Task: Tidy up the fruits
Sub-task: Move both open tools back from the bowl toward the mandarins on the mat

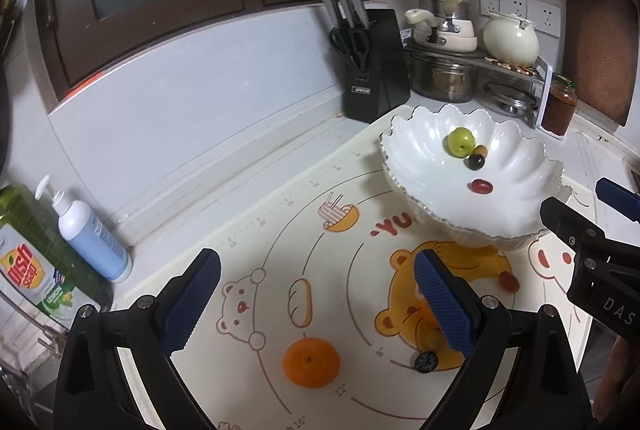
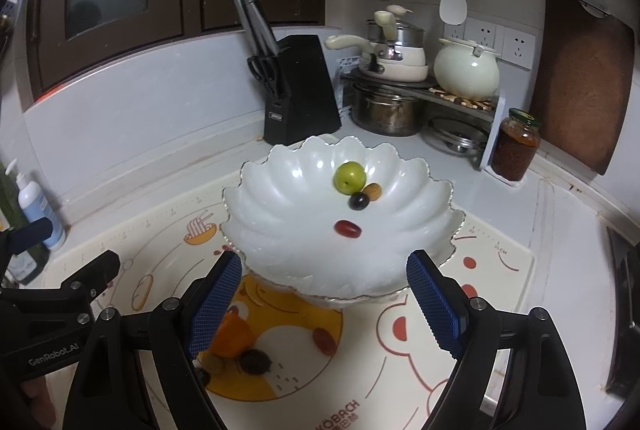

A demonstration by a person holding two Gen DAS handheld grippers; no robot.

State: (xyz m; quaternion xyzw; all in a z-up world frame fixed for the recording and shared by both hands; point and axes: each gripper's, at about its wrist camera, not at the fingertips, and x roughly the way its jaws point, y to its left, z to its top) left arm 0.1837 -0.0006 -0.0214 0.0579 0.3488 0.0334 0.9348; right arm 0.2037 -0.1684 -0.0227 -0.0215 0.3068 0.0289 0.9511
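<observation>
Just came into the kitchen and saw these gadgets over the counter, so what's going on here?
A person is sorting fruit into the white scalloped bowl with two hand-held grippers. The left gripper and right gripper are both open and empty, hovering over the cartoon mat. Four pieces already lie in the bowl: a green fruit, a brown one, a dark one and a red one. An orange and several small dark and red fruits wait on the mat.

Glossy white scalloped bowl (image 2: pixel 280 190), smooth printed matt mat (image 2: pixel 500 294), matt black plastic knife block (image 2: pixel 300 94), shiny metal pot (image 2: pixel 384 110), brown wooden board (image 2: pixel 580 70), blue textured gripper pads (image 2: pixel 432 304)
</observation>
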